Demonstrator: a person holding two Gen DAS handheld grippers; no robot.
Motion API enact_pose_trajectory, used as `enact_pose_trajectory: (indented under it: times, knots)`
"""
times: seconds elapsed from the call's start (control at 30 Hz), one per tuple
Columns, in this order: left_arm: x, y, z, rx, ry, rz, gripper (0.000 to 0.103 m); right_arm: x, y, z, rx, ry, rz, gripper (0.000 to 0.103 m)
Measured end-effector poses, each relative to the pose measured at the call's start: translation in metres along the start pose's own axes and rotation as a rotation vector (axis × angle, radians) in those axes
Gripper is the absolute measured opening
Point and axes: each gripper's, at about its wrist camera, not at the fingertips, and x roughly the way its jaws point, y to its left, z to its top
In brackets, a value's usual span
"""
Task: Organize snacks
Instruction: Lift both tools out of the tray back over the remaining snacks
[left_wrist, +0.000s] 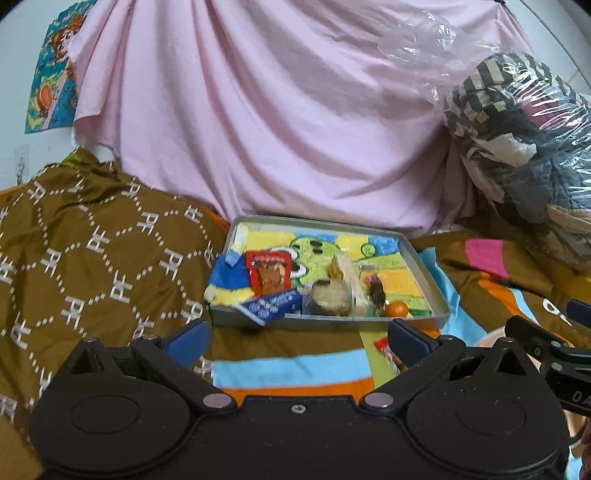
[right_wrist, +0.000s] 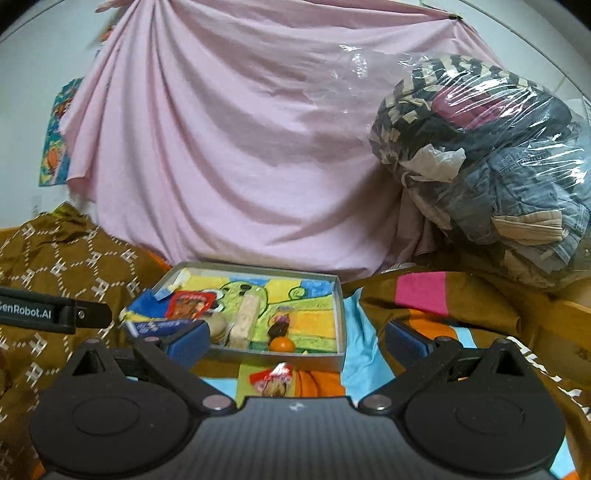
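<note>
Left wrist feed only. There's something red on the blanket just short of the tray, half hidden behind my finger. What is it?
Observer: A small red snack packet with a crimped silvery top. It lies on the striped blanket, outside the grey tray, just in front of its near wall.
Operator: I only catch part of the right gripper at my edge. Is it holding anything?
Observer: No. The right gripper is wide open with nothing between its fingers, and the packet lies below the gap.
</note>
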Motion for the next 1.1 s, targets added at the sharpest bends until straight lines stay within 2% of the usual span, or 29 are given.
enact_pose_trajectory:
  times: [0.23, 0.6, 0.87, 1.1]
  knots:
    - [-0.022, 0.003, -0.017, -0.006, 0.063, 0.009, 0.102, -0.025, 0.008, -0.011, -0.032, 0.066, 0.039, 0.103]
    - [-0.037, -0.006, -0.038, 0.083, 0.163, 0.021, 0.102, -0.037, 0.022, -0.029, -0.096, 0.204, 0.07, 0.103]
    - [-0.033, -0.01, -0.047, 0.127, 0.241, 0.046, 0.102, -0.028, 0.028, -0.037, -0.121, 0.298, 0.083, 0.103]
    - [-0.011, -0.011, -0.051, 0.163, 0.379, 0.011, 0.102, -0.021, 0.029, -0.041, -0.123, 0.367, 0.107, 0.103]
